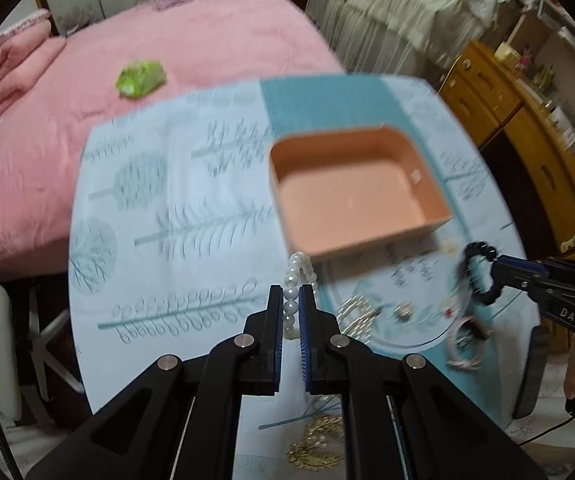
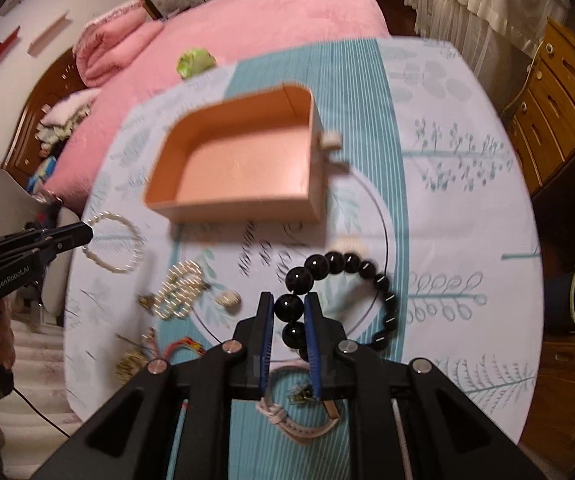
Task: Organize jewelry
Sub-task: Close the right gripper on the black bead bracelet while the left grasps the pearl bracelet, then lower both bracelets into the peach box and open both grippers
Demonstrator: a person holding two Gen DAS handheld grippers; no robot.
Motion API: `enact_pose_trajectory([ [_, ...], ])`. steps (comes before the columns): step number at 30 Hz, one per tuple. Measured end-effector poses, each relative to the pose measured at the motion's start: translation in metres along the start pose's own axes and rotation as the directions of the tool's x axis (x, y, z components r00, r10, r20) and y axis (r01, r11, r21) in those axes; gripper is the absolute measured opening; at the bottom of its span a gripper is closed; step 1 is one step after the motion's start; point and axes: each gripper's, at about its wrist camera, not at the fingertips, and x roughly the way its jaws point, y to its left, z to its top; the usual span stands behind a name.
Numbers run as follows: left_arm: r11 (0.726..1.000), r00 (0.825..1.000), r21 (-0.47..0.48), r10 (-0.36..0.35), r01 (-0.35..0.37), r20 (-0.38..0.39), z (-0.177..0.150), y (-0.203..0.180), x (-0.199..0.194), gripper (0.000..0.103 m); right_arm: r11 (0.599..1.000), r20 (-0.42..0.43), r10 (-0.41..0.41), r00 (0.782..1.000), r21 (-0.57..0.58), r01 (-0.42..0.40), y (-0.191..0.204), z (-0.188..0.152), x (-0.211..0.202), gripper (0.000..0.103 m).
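Pearls of a white bead bracelet (image 1: 293, 280) sit pinched in the left claw (image 1: 290, 308); the right claw (image 2: 289, 312) grips a black round-bead bracelet (image 2: 339, 280) — carry both level over the empty peach cardboard box (image 2: 247, 160), then release low.

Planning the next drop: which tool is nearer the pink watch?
Right. The right tool, shut on the black bracelet, hangs just above the watch; the left tool, holding pearls, is off to its left.
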Motion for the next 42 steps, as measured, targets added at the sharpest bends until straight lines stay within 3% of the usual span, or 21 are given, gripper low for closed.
enact_pose_trajectory([
  [6, 0.998, 0.994, 0.016, -0.054, 0.052, 0.096, 0.031, -0.021, -0.040, 0.005, 0.998, 0.066, 0.054, 0.996, -0.023, -0.053, 0.015, 0.026, -0.029, 0.015],
  [10, 0.998, 0.991, 0.038, -0.058, 0.054, 0.117, 0.053, -0.037, -0.039, 0.005, 0.997, 0.096, 0.068, 0.993, -0.048, -0.064, 0.030, 0.047, -0.032, 0.015],
  [23, 0.999, 1.000, -0.043, 0.008, -0.008, -0.001, 0.085, -0.049, 0.073, 0.005, 0.999, 0.146, 0.046, 0.988, 0.006, -0.047, 0.030, 0.098, -0.011, 0.015],
  [24, 0.999, 1.000, -0.039, 0.012, -0.013, -0.011, 0.085, -0.051, 0.081, 0.007, 0.999, 0.146, 0.040, 0.988, 0.007, -0.041, 0.029, 0.100, -0.009, 0.015],
  [28, 0.998, 0.999, -0.055, -0.002, 0.000, -0.041, 0.081, -0.056, 0.097, 0.033, 1.000, 0.138, 0.024, 0.990, 0.012, -0.026, 0.026, 0.105, -0.002, 0.015],
  [31, 0.997, 0.999, -0.075, -0.024, 0.022, -0.022, 0.073, -0.054, 0.090, 0.042, 0.999, 0.130, 0.027, 0.991, 0.023, -0.030, 0.023, 0.108, 0.003, 0.015],
  [34, 0.997, 1.000, -0.078, 0.003, -0.002, 0.016, 0.061, -0.049, 0.073, 0.053, 0.999, 0.117, 0.032, 0.993, 0.029, -0.035, 0.022, 0.111, 0.009, 0.015],
  [38, 0.996, 0.999, -0.081, 0.038, -0.034, 0.039, 0.039, -0.036, 0.052, 0.056, 0.999, 0.095, 0.026, 0.995, 0.026, -0.029, 0.030, 0.115, 0.022, 0.015],
  [42, 0.993, 0.995, -0.092, 0.077, -0.072, 0.056, 0.019, -0.020, 0.035, 0.057, 0.995, 0.081, 0.095, 0.992, 0.004, -0.096, 0.046, 0.117, 0.029, 0.016],
])
